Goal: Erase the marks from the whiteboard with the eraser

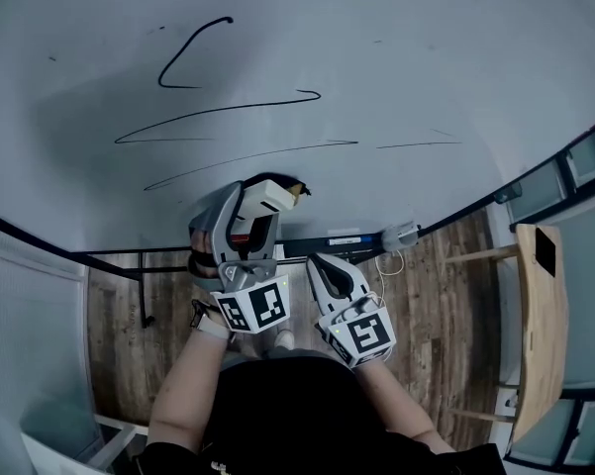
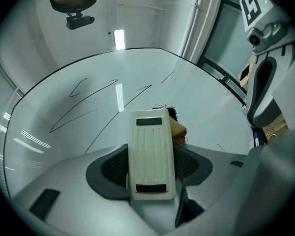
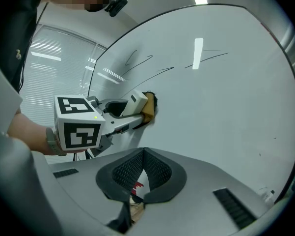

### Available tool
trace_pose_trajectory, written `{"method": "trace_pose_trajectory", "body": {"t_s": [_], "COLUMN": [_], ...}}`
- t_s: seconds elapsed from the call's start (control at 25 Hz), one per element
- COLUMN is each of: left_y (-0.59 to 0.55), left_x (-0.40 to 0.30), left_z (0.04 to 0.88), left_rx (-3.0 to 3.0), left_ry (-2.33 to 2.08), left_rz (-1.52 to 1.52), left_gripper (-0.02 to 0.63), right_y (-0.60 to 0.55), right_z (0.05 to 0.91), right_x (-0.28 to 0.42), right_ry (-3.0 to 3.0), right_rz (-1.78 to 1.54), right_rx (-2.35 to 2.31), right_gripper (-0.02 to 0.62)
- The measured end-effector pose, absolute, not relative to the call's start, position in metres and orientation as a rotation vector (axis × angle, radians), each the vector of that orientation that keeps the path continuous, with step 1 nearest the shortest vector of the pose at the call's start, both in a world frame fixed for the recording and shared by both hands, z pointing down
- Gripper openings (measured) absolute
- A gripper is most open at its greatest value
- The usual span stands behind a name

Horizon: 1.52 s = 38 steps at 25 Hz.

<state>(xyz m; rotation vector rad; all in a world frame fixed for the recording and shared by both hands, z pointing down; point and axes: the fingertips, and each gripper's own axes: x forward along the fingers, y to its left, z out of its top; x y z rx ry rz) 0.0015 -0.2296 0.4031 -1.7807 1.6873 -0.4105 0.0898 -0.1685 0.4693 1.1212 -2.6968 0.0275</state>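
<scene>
Marker lines (image 1: 238, 108) zigzag across the upper left of the whiteboard (image 1: 426, 57): a hooked stroke on top, then longer slanting strokes under it, thinning out towards the right. The rest of the board is bare white.

The person stands close against the board with both tools held low in front of them. The left gripper (image 1: 246, 216) is clamped on the eraser (image 2: 151, 154), a cream plastic block with a ribbed back and two dark slots, held lengthwise between the two dark textured pads (image 2: 113, 168). The eraser's tan felt side, with its dark frayed edge, is pressed to the whiteboard near the board's lower edge, just below the lowest of the lines and apart from them.

The right gripper (image 3: 143, 156) sits just beside the left one, a little lower and further back from the board. Its jaws are closed tip to tip with nothing held between them, and it does not touch the board.

Below the board runs a wood-plank floor (image 1: 436, 295), and a pale wooden piece of furniture (image 1: 540, 325) stands off to the person's right, well apart from both tools.
</scene>
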Motion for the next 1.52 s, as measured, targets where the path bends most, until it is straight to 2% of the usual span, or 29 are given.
{"method": "trace_pose_trajectory", "body": {"t_s": [0.4,0.84,1.08,1.52], "left_y": [-0.205,-0.18,-0.184,-0.194], "left_x": [-0.119,-0.218,-0.23,-0.2], "left_z": [0.444,0.436,0.434,0.414], "left_rx": [-1.822,-1.973,-2.059,-2.038], "left_ry": [1.905,2.229,2.379,2.451], "left_rz": [-0.418,-0.147,0.02,-0.004], "left_gripper": [0.27,0.272,0.272,0.262], "right_y": [-0.153,-0.131,-0.128,-0.136], "right_z": [0.47,0.482,0.481,0.475], "right_x": [0.009,-0.031,-0.032,-0.012], "right_ry": [-2.752,-2.735,-2.724,-2.735], "right_rz": [0.005,0.013,0.005,0.004], "right_rx": [0.999,0.93,0.941,0.956], "right_gripper": [0.028,0.028,0.028,0.028]}}
